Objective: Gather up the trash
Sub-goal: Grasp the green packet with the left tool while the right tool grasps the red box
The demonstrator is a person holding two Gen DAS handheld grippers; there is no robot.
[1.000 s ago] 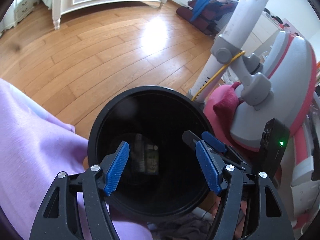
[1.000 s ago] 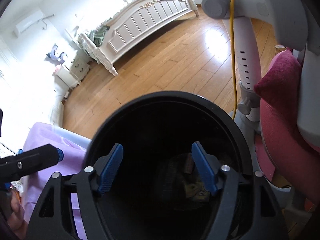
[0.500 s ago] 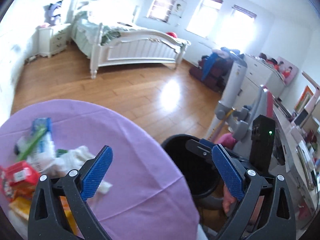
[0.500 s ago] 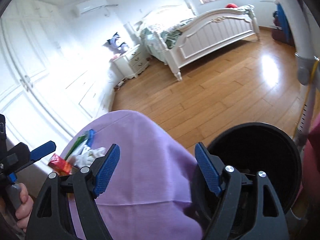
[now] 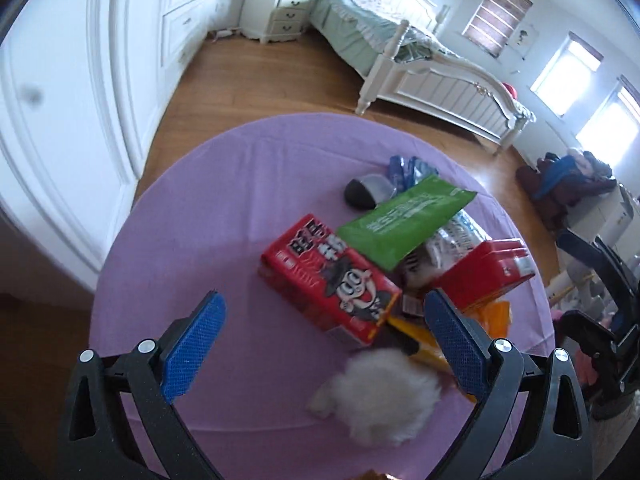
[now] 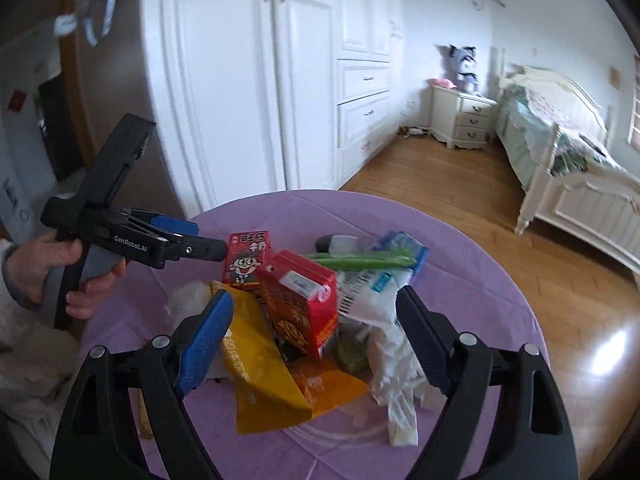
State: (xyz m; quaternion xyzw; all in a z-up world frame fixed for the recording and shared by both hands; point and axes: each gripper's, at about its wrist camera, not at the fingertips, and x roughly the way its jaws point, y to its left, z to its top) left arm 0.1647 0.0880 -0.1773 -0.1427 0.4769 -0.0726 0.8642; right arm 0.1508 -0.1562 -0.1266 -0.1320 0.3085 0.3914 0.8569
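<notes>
Over the purple table (image 5: 192, 216), both grippers hang above the trash pile (image 6: 304, 300). The left gripper (image 5: 320, 344) is spread wide with nothing in it. The right gripper (image 6: 316, 344) is opening, also empty-handed.

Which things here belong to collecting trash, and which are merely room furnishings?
Job: red cartoon carton, green packet, yellow wrapper, crumpled tissue, left gripper, right gripper.
Lying about: bed, nightstand, plush toy, wardrobe.
</notes>
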